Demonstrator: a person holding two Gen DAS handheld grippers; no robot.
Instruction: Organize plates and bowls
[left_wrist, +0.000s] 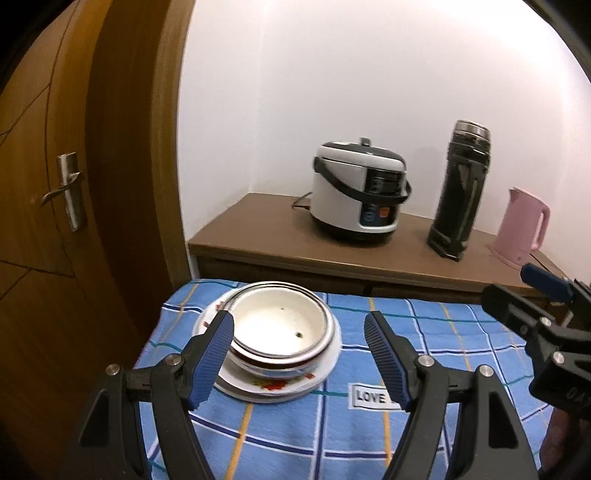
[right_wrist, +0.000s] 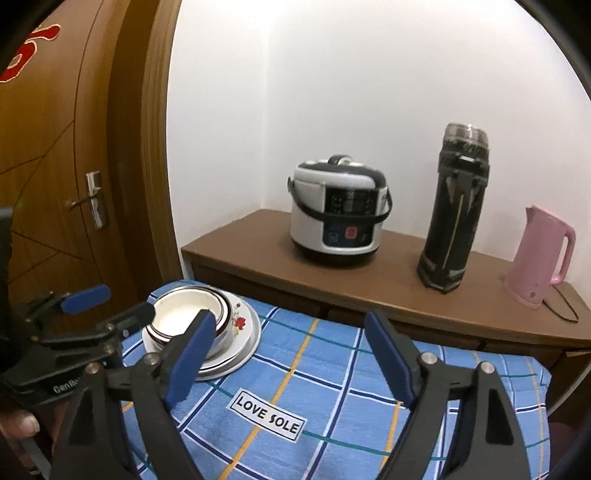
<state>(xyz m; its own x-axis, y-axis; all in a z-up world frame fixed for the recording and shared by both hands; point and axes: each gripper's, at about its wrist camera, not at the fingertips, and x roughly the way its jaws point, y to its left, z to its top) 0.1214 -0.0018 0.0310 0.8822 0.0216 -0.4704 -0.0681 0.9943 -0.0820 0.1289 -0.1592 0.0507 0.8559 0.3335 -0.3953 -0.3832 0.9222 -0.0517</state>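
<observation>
A white wall backs a brown sideboard (right_wrist: 369, 291), and in front of it stands a table under a blue checked cloth (right_wrist: 332, 373) bearing a label that reads LOVE SOLE (right_wrist: 266, 413). A wooden door (right_wrist: 62, 177) with a metal handle (right_wrist: 90, 201) closes off the left side, just beside the cloth's left edge. The stack of dishes (left_wrist: 267, 339) sits at the far left corner of the cloth, near both the door-side edge and the edge toward the sideboard; the rest of the cloth, to the right and toward the cameras, is bare and open. In the stack, bowls (left_wrist: 280, 325) are nested one inside another on flower-patterned plates (right_wrist: 242, 332); at least two bowl rims and two plate edges show, but the exact count cannot be told. On the sideboard stand three things, well apart: one rice cooker (right_wrist: 340, 218), one tall dark flask (right_wrist: 456, 210) and one pink kettle (right_wrist: 543, 254). The left gripper (left_wrist: 299, 328) hangs just short of the stack with its blue pads spread wide, holding nothing; its left pad overlaps the bowls in its own view, though contact cannot be judged. The right gripper (right_wrist: 290, 332) is likewise wide apart and empty, over bare cloth to the right of the stack.
</observation>
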